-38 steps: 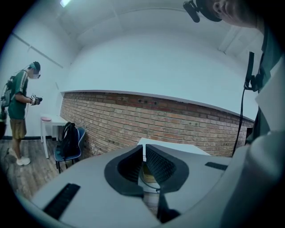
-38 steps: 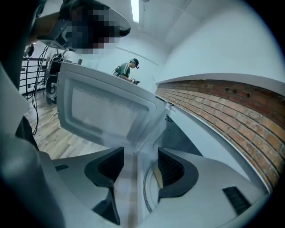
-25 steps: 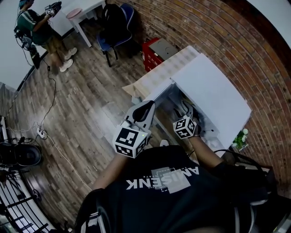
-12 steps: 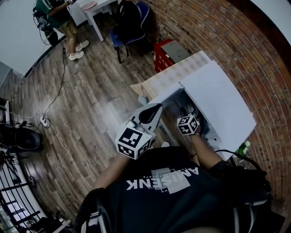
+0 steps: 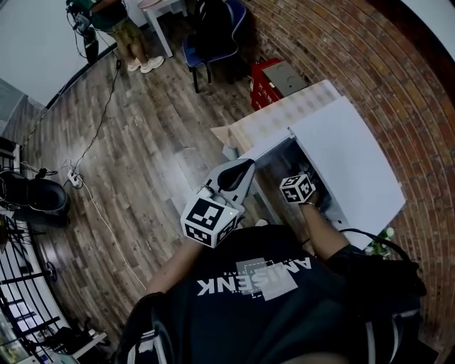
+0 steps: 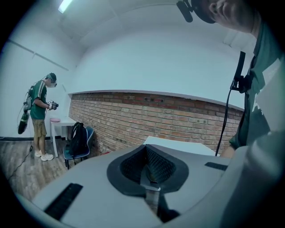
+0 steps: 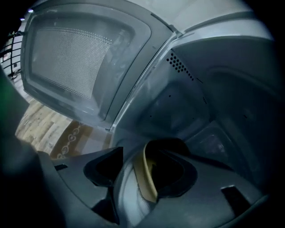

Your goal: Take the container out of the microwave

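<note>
The white microwave (image 5: 352, 153) stands with its door (image 7: 75, 58) swung open to the left. My right gripper (image 7: 149, 178) reaches into the dark cavity. Its jaws are shut on the tan rim of the container (image 7: 147, 176), whose pale wall fills the space between them. In the head view only the right gripper's marker cube (image 5: 297, 188) shows at the opening; its jaws are hidden inside. My left gripper (image 6: 149, 171) is held up outside the microwave, shut and empty, and it shows in the head view (image 5: 238, 174) left of the opening.
A patterned tan surface (image 5: 284, 114) lies beside the microwave. A red box (image 5: 277, 78) and a blue chair with a black backpack (image 5: 213, 32) stand by the brick wall. Another person (image 5: 114, 14) is far off on the wood floor. A small plant (image 5: 380, 242) sits near the microwave's corner.
My right gripper has gone further into the microwave cavity. The left gripper has kept its place beside the opening. The head view has shifted slightly.
</note>
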### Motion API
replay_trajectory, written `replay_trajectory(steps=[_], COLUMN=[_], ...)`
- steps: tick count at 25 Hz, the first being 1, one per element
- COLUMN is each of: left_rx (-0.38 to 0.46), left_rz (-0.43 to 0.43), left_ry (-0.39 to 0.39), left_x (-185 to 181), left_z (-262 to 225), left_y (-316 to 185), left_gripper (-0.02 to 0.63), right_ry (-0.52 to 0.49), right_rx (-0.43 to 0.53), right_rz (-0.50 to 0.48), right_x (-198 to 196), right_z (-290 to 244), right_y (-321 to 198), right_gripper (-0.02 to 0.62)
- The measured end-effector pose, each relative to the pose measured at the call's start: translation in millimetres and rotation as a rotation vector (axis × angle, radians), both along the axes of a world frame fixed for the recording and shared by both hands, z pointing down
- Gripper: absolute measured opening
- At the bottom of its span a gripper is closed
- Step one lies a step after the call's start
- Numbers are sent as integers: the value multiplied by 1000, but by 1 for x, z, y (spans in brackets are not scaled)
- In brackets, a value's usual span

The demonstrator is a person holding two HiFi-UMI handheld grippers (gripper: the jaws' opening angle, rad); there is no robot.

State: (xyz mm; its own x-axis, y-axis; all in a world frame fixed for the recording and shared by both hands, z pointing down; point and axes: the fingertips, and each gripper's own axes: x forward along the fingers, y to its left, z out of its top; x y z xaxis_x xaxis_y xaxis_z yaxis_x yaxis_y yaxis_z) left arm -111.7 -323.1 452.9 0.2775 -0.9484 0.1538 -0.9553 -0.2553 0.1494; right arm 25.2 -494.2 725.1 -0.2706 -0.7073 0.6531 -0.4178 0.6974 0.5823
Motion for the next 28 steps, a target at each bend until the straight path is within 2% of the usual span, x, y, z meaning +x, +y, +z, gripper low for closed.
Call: replay_trajectory(steps=[9, 10, 12, 13, 20, 28], left_rx=[15, 15, 15, 15, 21, 25], left_rz=[-21, -23, -26, -27, -19, 4], left_ry=[-2, -2, 1, 3, 9, 21], left_x=[-11, -12, -14, -15, -16, -22], left_z=[-6, -5, -3, -2, 0, 0], left_y=[11, 12, 13, 14, 15, 21], left_gripper=[12, 12, 12, 12, 12, 12], right_ry=[88, 97, 104, 103, 119, 60], right_rx=[19, 27, 49, 51, 11, -33], right_rz=[-20, -20, -6, 4, 18, 9], right_x=[-6, -6, -5, -4, 2, -10], right_z=[9, 9, 6, 6, 13, 7], right_y=[5, 4, 0, -2, -4, 16], right_gripper=[237, 222, 97, 88, 69, 52])
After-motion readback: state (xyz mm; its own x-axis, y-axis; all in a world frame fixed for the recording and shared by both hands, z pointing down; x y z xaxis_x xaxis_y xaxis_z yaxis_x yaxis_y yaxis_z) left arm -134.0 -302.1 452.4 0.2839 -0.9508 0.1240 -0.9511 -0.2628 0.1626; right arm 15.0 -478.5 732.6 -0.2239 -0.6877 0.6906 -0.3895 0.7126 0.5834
